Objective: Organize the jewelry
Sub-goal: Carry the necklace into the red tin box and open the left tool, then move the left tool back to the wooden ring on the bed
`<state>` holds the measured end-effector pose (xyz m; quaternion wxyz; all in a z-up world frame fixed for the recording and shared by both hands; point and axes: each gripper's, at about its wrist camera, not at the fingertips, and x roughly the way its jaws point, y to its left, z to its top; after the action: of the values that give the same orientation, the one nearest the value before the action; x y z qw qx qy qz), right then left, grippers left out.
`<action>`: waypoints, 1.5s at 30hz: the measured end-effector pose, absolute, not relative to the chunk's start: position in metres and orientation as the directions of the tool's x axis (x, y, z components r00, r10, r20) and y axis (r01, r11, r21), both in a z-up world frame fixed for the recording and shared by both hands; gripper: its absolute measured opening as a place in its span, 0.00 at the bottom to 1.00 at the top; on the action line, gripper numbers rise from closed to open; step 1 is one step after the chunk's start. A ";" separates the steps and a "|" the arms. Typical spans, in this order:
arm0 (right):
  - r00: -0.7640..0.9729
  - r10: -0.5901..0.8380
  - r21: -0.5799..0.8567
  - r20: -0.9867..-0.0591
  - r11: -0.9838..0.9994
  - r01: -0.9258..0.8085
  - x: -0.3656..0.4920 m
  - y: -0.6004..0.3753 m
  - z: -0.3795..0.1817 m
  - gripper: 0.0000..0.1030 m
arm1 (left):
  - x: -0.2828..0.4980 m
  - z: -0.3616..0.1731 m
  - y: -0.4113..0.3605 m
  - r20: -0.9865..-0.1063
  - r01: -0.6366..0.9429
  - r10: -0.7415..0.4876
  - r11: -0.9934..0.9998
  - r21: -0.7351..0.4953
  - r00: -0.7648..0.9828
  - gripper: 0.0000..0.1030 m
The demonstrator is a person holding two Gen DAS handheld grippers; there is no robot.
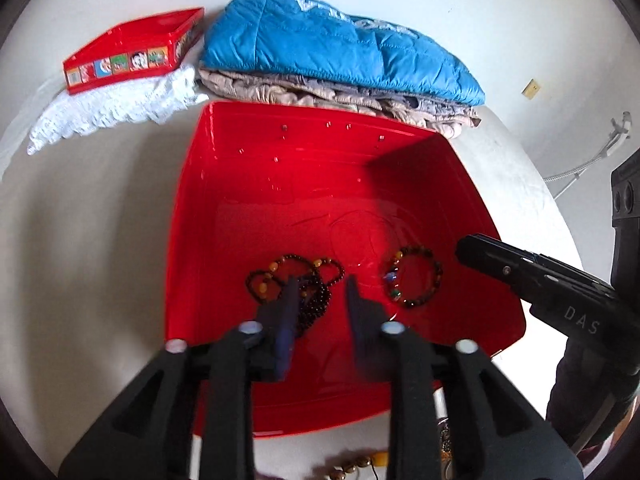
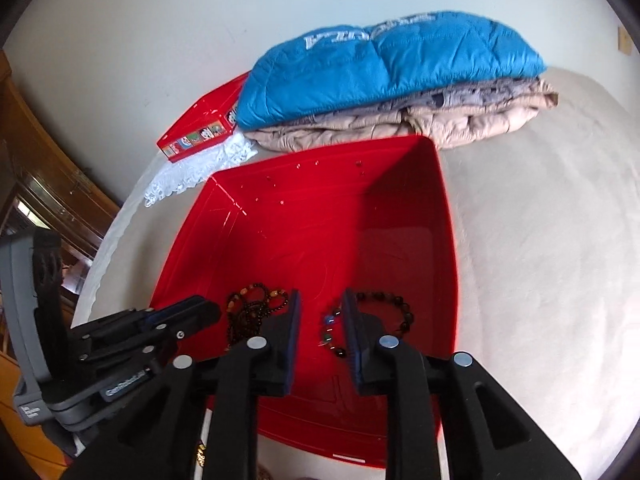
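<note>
A large red tray [image 1: 320, 184] lies on a pale cloth. In it lie a dark beaded necklace [image 1: 316, 268] with amber beads and a beaded bracelet [image 1: 436, 268]. My left gripper [image 1: 322, 284] is open and empty above the tray's near part, its left finger over the necklace. My right gripper [image 2: 320, 300] is open and empty over the tray [image 2: 304, 232], its right finger over the bracelet [image 2: 394, 304]; the necklace [image 2: 256, 304] lies to its left. The right gripper shows at the right in the left wrist view [image 1: 520, 268], the left one at the left in the right wrist view [image 2: 168, 320].
A folded blue jacket [image 1: 340, 44] on beige quilted clothes [image 1: 320, 96] lies behind the tray. A small red box [image 1: 136, 48] sits on white lace [image 1: 112, 108] at the back left. More beads [image 1: 360, 462] lie in front of the tray. Wooden furniture [image 2: 40, 152] stands at the left.
</note>
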<state>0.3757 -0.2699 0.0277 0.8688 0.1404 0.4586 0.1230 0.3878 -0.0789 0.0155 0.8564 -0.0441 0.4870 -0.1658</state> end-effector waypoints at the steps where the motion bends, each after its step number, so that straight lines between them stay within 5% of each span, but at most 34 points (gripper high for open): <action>1: 0.551 0.346 0.358 -0.759 0.929 -0.090 0.375 -0.269 0.030 0.21 | 0.385 0.019 -0.078 -0.817 0.240 -0.321 0.943 -0.230 0.478 0.28; 14: 0.534 0.356 0.345 -0.766 0.930 -0.126 0.321 -0.264 0.046 0.21 | 0.309 0.042 -0.054 -0.857 0.188 -0.186 0.976 -0.106 0.481 0.28; 37: 0.380 0.330 0.309 -0.864 0.944 -0.119 0.238 -0.258 -0.019 0.21 | 0.232 -0.017 -0.022 -0.916 0.152 -0.193 0.977 -0.148 0.352 0.28; 45: 0.366 0.331 0.311 -0.870 0.944 -0.114 0.217 -0.265 -0.016 0.26 | 0.196 -0.019 -0.013 -0.919 0.178 -0.187 0.975 -0.131 0.347 0.40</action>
<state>0.2168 -0.2649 -0.0161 0.8206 0.0989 0.5464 0.1356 0.1960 -0.0135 -0.0192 0.8208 -0.0041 0.5603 -0.1110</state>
